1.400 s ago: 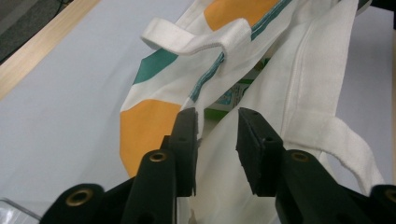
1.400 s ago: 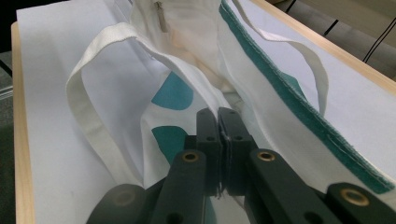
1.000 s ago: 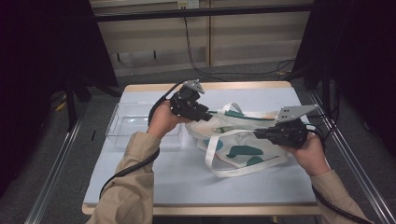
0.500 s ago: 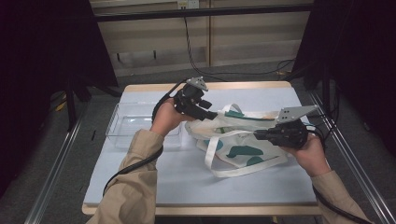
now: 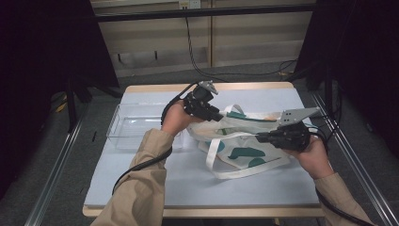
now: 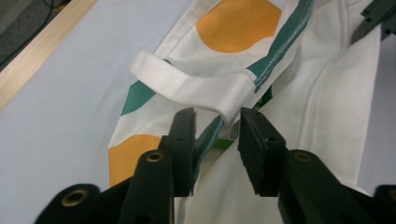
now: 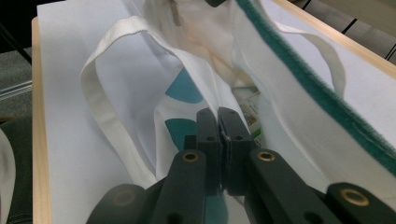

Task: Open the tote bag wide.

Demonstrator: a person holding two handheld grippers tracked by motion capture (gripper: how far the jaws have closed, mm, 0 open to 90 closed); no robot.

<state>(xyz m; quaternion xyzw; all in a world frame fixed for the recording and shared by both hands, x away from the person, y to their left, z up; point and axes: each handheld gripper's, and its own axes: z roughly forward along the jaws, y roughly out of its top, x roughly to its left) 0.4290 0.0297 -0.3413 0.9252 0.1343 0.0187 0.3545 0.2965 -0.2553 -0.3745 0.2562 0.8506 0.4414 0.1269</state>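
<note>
A white tote bag (image 5: 244, 153) with teal and orange patches lies on the table, its mouth held apart. My left gripper (image 5: 219, 115) is at the bag's far rim. In the left gripper view its jaws (image 6: 217, 122) stand a little apart, with the teal-edged rim (image 6: 280, 46) and the end of a white handle strap (image 6: 187, 84) between them; they have just been closing. My right gripper (image 5: 261, 137) is shut on the near rim, thin white cloth pinched between its jaws (image 7: 218, 114). A green and white packet (image 7: 252, 112) shows inside the bag.
A clear plastic box (image 5: 136, 125) stands left of the bag, beside my left hand. The bag's loose strap (image 5: 221, 172) loops toward the front on the pale blue table top (image 5: 141, 183). Metal rails run along both sides of the table.
My left gripper has shifted slightly to the right along the bag's far rim. The right hand and its grip have not moved.
</note>
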